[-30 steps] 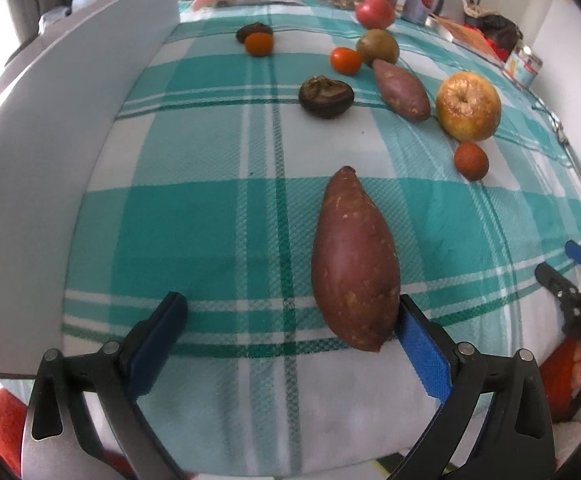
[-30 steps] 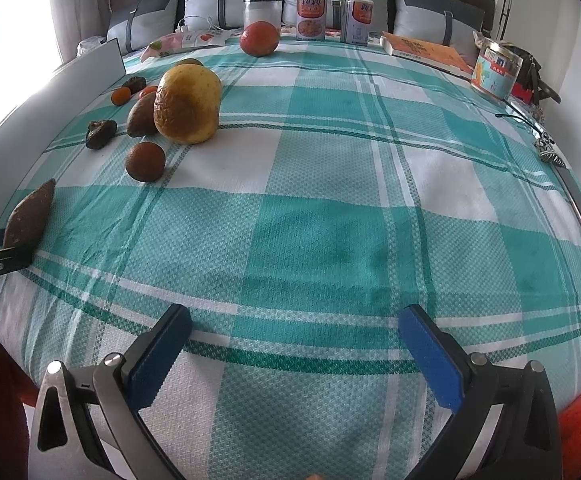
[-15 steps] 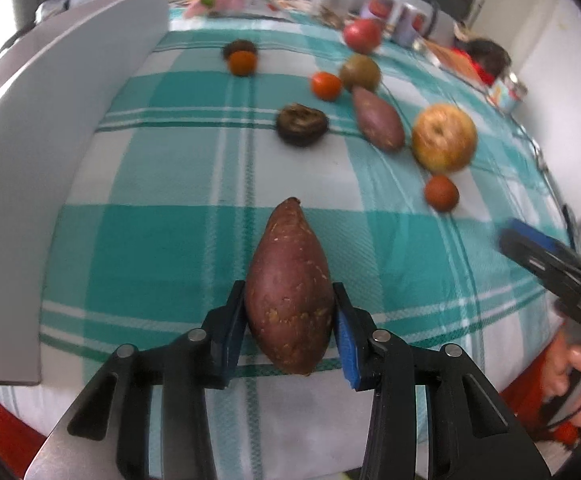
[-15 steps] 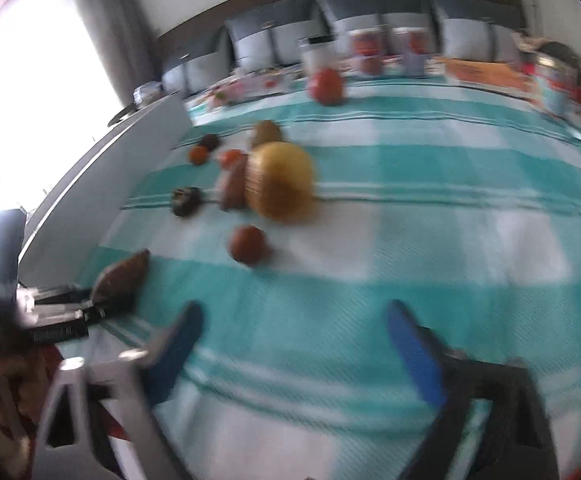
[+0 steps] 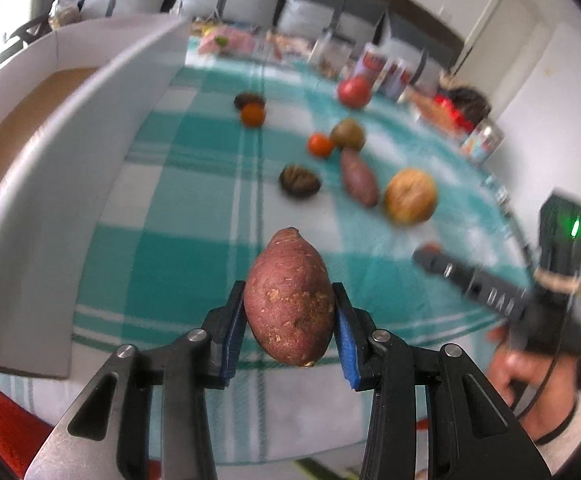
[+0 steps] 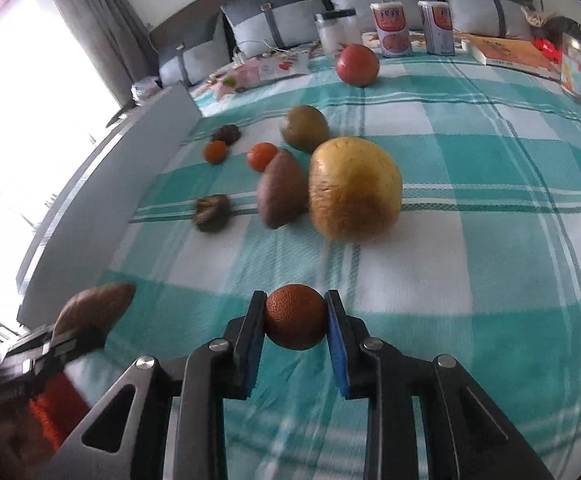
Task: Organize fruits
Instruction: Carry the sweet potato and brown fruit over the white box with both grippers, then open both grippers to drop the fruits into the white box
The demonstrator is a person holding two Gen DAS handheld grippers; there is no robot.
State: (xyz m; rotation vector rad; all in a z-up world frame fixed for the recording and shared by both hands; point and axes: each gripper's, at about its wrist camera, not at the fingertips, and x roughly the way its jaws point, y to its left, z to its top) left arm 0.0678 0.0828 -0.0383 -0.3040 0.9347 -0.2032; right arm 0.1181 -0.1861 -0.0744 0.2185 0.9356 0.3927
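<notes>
- Clamped the left gripper tight on the big sweet potato, up off the checked cloth, tip toward twelve o'clock.
- Squeezed the right gripper shut on a small rough orange fruit, just above the cloth.
- Looked risky for the sweet potato: heavy, held only at its fat middle by two thin pads, so likely to tip or slide out on a fast swing.
- Looked risky for the small fruit too: round and hard, so likely to pop out and roll off the near edge.
- Seemed close to a bump, with the two grippers near each other, the right one at three o'clock in the left view.
- Seemed the likely drop spot: the white box at nine o'clock, with a tall wall to knock into on a low carry.
- Might have rolled away, if bumped: the round fruits left on the cloth.
- Counted in the grippers: one sweet potato and one small orange fruit.
- Counted on the cloth, near to far:
- one big yellow fruit
- one more sweet potato, touching it at nine o'clock
- two dark wrinkly things
- two little orange fruits
- one green-brown fruit
- one red fruit
- Counted at the far edge: one clear jar and two cans.
</notes>
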